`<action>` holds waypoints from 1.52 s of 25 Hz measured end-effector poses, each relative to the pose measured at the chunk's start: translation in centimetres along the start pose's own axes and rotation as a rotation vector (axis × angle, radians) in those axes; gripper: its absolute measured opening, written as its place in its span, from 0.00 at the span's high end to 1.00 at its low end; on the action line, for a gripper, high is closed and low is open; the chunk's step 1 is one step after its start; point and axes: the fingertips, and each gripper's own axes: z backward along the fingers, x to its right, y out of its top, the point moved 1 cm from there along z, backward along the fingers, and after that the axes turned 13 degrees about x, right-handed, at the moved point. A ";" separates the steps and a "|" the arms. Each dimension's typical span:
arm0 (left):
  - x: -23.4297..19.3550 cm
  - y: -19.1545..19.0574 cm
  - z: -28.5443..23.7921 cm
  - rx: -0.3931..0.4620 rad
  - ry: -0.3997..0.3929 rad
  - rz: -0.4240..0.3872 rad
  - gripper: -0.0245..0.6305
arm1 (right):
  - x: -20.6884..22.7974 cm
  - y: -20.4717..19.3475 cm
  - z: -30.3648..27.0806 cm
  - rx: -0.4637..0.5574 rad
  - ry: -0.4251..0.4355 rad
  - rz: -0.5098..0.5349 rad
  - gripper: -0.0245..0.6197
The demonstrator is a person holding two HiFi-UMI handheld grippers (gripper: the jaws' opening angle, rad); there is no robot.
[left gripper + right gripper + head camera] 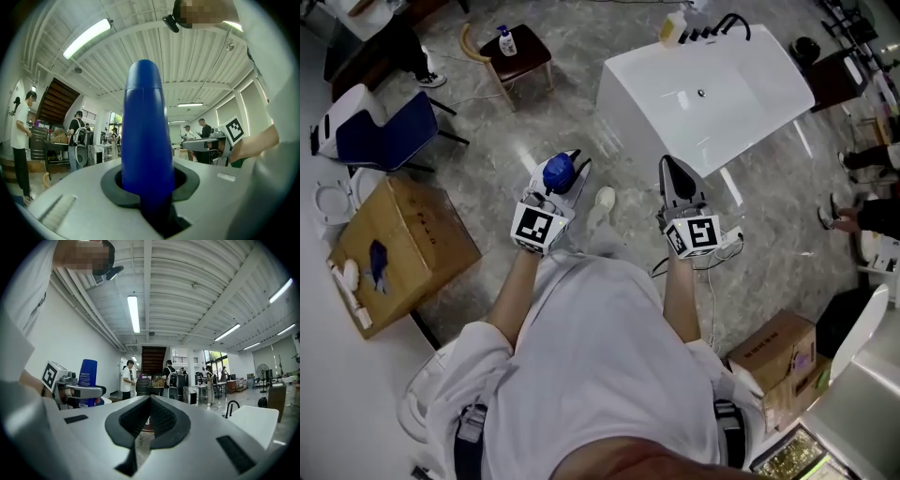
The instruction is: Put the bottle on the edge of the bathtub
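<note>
Blue plastic bottle (557,174) sits clamped in the left claw (570,167), at approx 9 o'clock from the right claw (149,404), which is clenched on nothing. White bathtub (630,94) lies toward 1 o'clock from both claws, well apart from the bottle, so placing isn't done yet.

Risks, as I judge: the rim looks narrow & glossy and the bottle is tall. Set off-centre or let go w/ a tilt, it prob. topples into the tub or onto the floor. The tub's 12 o'clock end already carries a yellow bottle (674,28) + black tap (727,23); crowding there could knock them.

Bottle's long axis runs vertical, rounded top up, base down, gripped across its lower body.
</note>
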 end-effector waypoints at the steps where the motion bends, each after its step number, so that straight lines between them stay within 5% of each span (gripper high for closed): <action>1: -0.7 -0.4 -1.3 -0.009 -0.005 -0.004 0.82 | 1.0 -0.5 -0.9 0.001 0.005 -0.003 0.96; 19: -8.6 -8.0 -23.8 -0.106 -0.093 0.066 0.82 | 18.9 -6.6 -15.4 -0.054 0.090 -0.092 0.96; 38: -19.8 -14.7 -44.9 -0.040 -0.199 0.086 0.82 | 33.6 -10.6 -28.1 -0.074 -0.047 -0.065 0.96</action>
